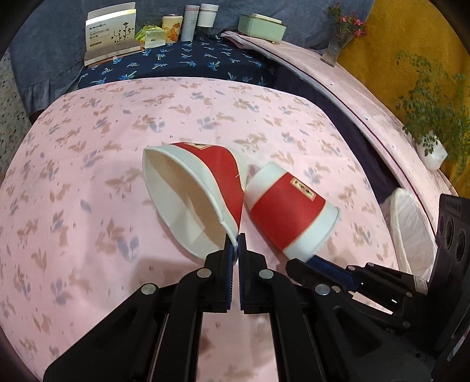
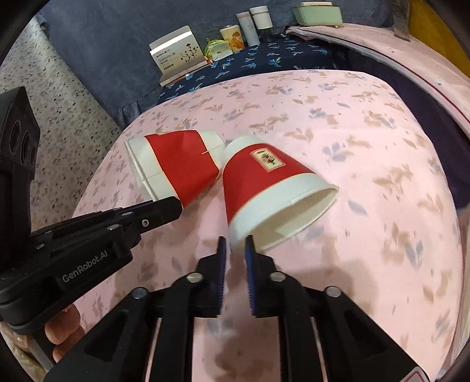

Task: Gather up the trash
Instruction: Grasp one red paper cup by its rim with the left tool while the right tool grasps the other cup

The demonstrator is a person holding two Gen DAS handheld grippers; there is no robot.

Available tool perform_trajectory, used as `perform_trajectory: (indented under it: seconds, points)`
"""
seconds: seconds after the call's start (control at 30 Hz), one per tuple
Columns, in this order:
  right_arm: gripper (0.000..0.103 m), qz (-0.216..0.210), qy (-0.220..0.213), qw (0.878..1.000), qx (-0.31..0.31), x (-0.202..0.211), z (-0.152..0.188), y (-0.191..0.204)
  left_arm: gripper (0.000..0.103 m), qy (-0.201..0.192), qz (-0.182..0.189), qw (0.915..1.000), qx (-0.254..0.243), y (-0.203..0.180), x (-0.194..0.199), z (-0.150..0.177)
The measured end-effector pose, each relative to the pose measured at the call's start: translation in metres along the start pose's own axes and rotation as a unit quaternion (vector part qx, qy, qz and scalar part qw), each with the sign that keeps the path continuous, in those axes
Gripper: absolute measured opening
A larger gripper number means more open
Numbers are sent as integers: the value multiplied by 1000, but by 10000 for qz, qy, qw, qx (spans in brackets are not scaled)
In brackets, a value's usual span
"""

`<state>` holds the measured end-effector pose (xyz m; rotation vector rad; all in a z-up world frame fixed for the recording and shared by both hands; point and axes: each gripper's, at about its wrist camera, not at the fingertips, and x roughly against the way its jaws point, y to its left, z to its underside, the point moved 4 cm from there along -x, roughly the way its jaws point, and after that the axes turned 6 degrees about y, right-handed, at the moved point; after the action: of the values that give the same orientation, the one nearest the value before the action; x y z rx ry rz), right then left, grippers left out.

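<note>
Two red-and-white paper cups hang on their sides over the pink flowered cloth (image 1: 88,176). The squashed cup (image 1: 188,199) has its mouth toward me, and my left gripper (image 1: 235,239) is shut on its rim. That cup (image 2: 182,164) and the left gripper (image 2: 176,207) also show in the right wrist view. The round cup (image 2: 264,182) has its lower rim wall between the blue pads of my right gripper (image 2: 235,245), which is shut on it. From the left wrist view, the right gripper (image 1: 308,263) sits at this cup's (image 1: 285,211) mouth.
A white-lined bin (image 1: 408,223) stands off the table's right edge. On the dark blue cloth at the back are a printed box (image 1: 111,32), bottles (image 1: 188,23) and a mint box (image 1: 261,26). A flower vase (image 1: 337,44) and a potted plant (image 1: 429,147) line the right ledge. A person's fingers (image 2: 61,332) hold the left gripper.
</note>
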<state>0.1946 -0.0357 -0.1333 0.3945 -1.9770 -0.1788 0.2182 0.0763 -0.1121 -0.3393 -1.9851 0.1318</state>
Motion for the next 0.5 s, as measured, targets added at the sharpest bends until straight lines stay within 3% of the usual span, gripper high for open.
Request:
perform_trajectory:
  seconds: [0.23,0.4,0.5]
  points:
    - [3,246,-252,9991,-243,25,30,5,2,-48,-8,10000,-63,-5,22,25]
    - [26,294,-337,9979,-460,33,29,2,2,-93,-49,9999,48,1,30,32]
    - [27,255,-321,9978,-514,28,25,0,2,-103,-77,9999,94,4,29,31]
